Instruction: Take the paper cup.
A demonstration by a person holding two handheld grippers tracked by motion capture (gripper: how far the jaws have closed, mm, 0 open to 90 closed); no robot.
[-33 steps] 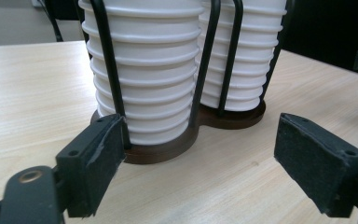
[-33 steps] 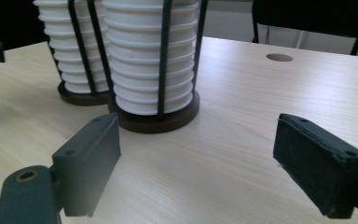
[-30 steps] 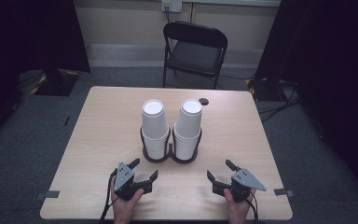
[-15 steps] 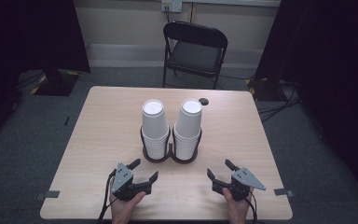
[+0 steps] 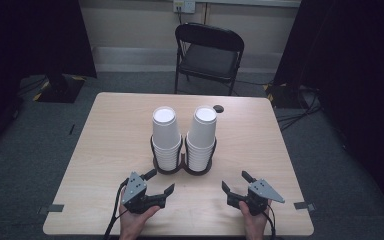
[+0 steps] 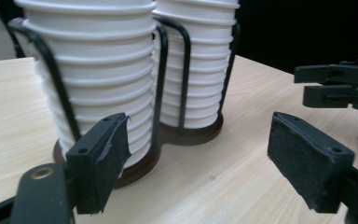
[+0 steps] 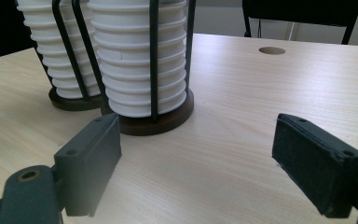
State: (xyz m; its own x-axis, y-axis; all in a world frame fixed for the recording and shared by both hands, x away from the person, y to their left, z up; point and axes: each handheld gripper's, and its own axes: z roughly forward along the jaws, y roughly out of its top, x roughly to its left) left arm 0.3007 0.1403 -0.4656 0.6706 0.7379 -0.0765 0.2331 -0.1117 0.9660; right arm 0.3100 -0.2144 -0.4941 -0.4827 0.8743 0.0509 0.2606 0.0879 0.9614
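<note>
A double wire holder (image 5: 182, 159) stands near the middle of the bench (image 5: 105, 140); each of its two dark round bases carries a tall stack of white paper cups, the left stack (image 5: 165, 135) and the right stack (image 5: 201, 136) side by side, just apart; thin black rods rise round each stack and bend over near the upper cups; the ribbed rims of the nested cups show as even rings in both gripper views; how many cups each stack has is hard to tell, and their tops are cut off in the gripper views.

The left gripper (image 5: 161, 184) rests near the bench's near edge, just in front of the left stack; its jaws have just been closing, yet they stand apart with nothing between them; the pads are black, and one has a frayed, scuffed face (image 6: 107, 158). The right gripper (image 5: 236, 183) lies in front of the right stack, jaws apart and empty.

The bench is pale wood-grain laminate with a small round hole (image 5: 218, 108) near its far edge; a black folding chair (image 5: 207, 55) stands behind it.
</note>
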